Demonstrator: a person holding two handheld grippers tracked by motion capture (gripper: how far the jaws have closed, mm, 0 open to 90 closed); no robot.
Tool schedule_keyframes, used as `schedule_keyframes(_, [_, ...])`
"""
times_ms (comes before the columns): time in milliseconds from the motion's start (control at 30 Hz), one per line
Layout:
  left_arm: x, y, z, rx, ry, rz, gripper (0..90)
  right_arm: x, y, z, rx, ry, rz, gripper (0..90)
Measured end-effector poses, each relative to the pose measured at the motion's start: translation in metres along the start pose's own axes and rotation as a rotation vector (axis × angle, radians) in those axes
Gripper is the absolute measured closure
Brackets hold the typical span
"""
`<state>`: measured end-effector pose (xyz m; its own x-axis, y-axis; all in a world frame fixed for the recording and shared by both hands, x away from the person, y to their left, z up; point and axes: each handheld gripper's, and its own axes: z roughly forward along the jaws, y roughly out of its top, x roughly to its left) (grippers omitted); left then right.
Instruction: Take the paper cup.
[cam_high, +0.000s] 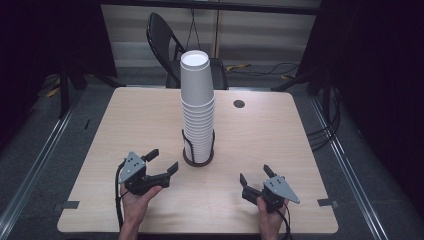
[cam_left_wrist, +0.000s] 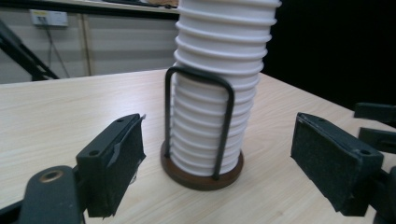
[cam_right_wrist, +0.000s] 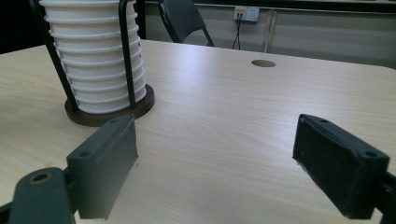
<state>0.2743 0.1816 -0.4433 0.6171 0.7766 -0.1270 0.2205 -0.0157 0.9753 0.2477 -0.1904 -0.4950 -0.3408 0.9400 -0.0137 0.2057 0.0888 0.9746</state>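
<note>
Two hands come in at the bottom of the high view, each holding a claw. Between and just past them, in the middle of the frame, stands the tall stack of white paper cups (cam_high: 197, 107). The cups sit upside down, one over the other, in a dark round holder (cam_high: 198, 156) with thin black wire hoops (cam_left_wrist: 200, 122) going up its sides. The hoops only hug the lower part. The upper part of the stack stands free and reaches toward the top middle of the frame.

That free part is where trouble could come from, I think. The stack is tall and thin, so a bump from the side could tip it or knock cups off. Paper cups are soft too, and a hard squeeze could crush one. Cups that sit tight inside each other may come up two or three together.

The left gripper (cam_high: 161, 161) is at the lower left of the high view, near the holder but not touching it. Its jaws are spread wide and hold nothing. In its own view the stack sits in the middle, between the two black pads.

The right gripper (cam_high: 255, 175) is at the lower right, farther from the cups. Its jaws are wide apart too, with nothing in them, just above the bare wooden table (cam_high: 280, 135).

A black chair (cam_high: 161, 35) stands behind the table, at the top of the frame.
</note>
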Motion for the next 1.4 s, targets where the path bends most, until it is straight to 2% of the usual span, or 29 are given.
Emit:
schedule_keyframes(33, [0.000, 0.003, 0.000, 0.002, -0.010, 0.007, 17.4, 0.000, 0.000, 0.000, 0.000, -0.002, 0.000, 13.4])
schedule_keyframes(100, [0.000, 0.009, 0.000, -0.016, 0.003, -0.005, 18.2, 0.000, 0.000, 0.000, 0.001, 0.003, 0.000, 13.5])
schedule_keyframes(133, [-0.001, 0.012, 0.001, -0.022, -0.009, -0.010, 18.3, -0.001, 0.000, 0.001, 0.009, 0.011, 0.003, 13.5])
schedule_keyframes(233, [-0.003, 0.021, 0.002, -0.017, -0.014, 0.028, 18.3, 0.000, 0.000, 0.001, 0.008, 0.011, 0.000, 13.5])
schedule_keyframes(400, [-0.006, 0.032, 0.005, -0.061, -0.044, 0.004, 17.9, 0.000, 0.000, 0.001, 0.009, 0.011, 0.000, 13.6])
schedule_keyframes(467, [-0.006, 0.034, 0.005, -0.066, -0.059, 0.007, 16.5, 0.000, 0.000, 0.001, 0.009, 0.013, 0.000, 13.6])
schedule_keyframes(567, [-0.007, 0.041, 0.005, -0.059, -0.069, 0.013, 16.5, -0.001, 0.000, 0.001, 0.009, 0.013, 0.000, 13.6])
schedule_keyframes(667, [-0.007, 0.046, 0.007, -0.044, -0.075, 0.036, 16.4, -0.001, 0.000, 0.001, 0.010, 0.013, 0.001, 13.7])
schedule_keyframes(700, [-0.006, 0.049, 0.007, -0.047, -0.093, 0.030, 16.3, -0.001, 0.000, 0.001, 0.009, 0.013, 0.000, 13.7])
schedule_keyframes(833, [-0.007, 0.059, 0.009, -0.054, -0.089, 0.032, 16.1, 0.000, 0.001, 0.002, 0.020, 0.014, -0.003, 13.8])
schedule_keyframes(1000, [-0.006, 0.078, 0.012, -0.075, -0.093, 0.065, 16.1, 0.000, 0.001, 0.002, 0.021, 0.013, -0.004, 13.8])
schedule_keyframes(1067, [-0.005, 0.084, 0.014, -0.079, -0.109, 0.060, 16.1, 0.000, 0.001, 0.002, 0.020, 0.012, -0.005, 13.8])
schedule_keyframes(1233, [-0.003, 0.098, 0.019, -0.072, -0.122, 0.094, 15.9, 0.000, 0.001, 0.001, 0.020, 0.017, -0.004, 13.7])
schedule_keyframes(1300, [-0.002, 0.103, 0.020, -0.073, -0.139, 0.088, 15.9, 0.000, 0.001, 0.001, 0.017, 0.021, -0.002, 13.7])
schedule_keyframes(1400, [-0.002, 0.110, 0.021, -0.087, -0.140, 0.083, 15.9, 0.000, 0.001, 0.001, 0.017, 0.016, 0.000, 13.8])
